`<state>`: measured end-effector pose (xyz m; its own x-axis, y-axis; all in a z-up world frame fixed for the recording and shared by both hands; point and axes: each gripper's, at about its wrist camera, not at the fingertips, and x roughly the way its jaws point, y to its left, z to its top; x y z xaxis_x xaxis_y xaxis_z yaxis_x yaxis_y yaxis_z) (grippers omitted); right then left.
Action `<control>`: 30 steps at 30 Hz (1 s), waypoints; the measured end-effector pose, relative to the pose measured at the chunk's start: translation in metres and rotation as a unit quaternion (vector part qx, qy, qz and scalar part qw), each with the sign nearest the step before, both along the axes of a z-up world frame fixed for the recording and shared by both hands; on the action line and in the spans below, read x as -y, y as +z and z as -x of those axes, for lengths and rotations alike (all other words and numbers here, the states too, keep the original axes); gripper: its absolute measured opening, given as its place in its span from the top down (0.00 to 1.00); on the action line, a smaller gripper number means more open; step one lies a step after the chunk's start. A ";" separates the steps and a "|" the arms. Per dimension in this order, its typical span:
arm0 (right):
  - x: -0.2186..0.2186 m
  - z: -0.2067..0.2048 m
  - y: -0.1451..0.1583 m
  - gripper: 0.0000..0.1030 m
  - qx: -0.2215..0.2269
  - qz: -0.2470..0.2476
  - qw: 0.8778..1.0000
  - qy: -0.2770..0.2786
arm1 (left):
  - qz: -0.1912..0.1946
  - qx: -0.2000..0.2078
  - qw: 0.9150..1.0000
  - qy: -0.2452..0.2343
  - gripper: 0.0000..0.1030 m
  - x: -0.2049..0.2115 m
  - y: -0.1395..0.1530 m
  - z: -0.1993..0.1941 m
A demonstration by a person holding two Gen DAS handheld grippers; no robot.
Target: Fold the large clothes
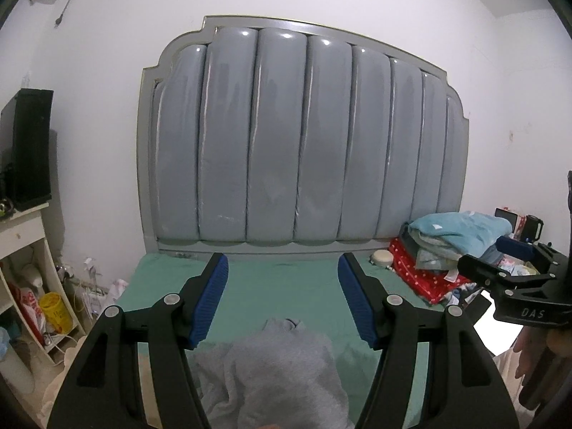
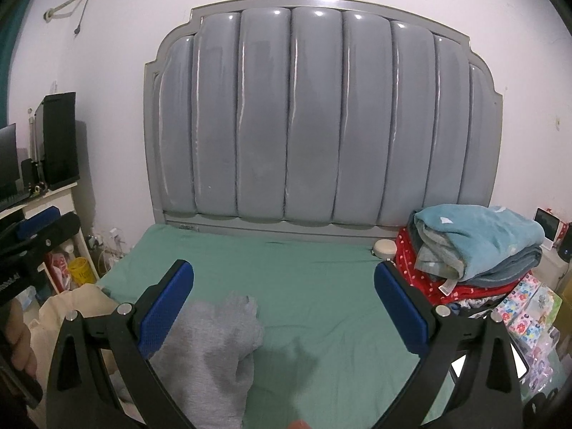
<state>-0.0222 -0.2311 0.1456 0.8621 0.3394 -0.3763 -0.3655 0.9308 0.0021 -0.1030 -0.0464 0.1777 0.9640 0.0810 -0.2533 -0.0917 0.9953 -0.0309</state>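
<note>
Two tongs — left (image 1: 282, 268), right (image 2: 284, 275) — gape empty; one grey garment (image 1: 282, 368) below.

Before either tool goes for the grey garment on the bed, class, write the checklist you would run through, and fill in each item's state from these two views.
1. Left tool open with nothing between its pads: ok.
2. Right tool open and empty: ok.
3. Grey garment spread flat for folding: not ok, it lies bunched on the green sheet.
4. Bare sheet beyond the garment to spread it on: ok.
5. Pile of folded blankets by the headboard apart from the garment: ok.
6. Near edge of the garment, towards the person, in sight: cannot tell, the tools' arms and the frame edge hide it.
</note>
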 end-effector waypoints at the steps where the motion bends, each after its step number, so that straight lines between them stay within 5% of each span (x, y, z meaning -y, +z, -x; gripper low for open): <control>1: 0.002 0.000 0.000 0.03 0.001 -0.002 1.000 -0.001 | 0.000 0.000 1.000 -0.001 0.35 0.000 0.000 0.000; 30: 0.000 -0.007 -0.010 0.03 -0.021 0.003 1.000 0.002 | 0.004 -0.007 1.000 0.000 0.35 -0.002 -0.002 -0.006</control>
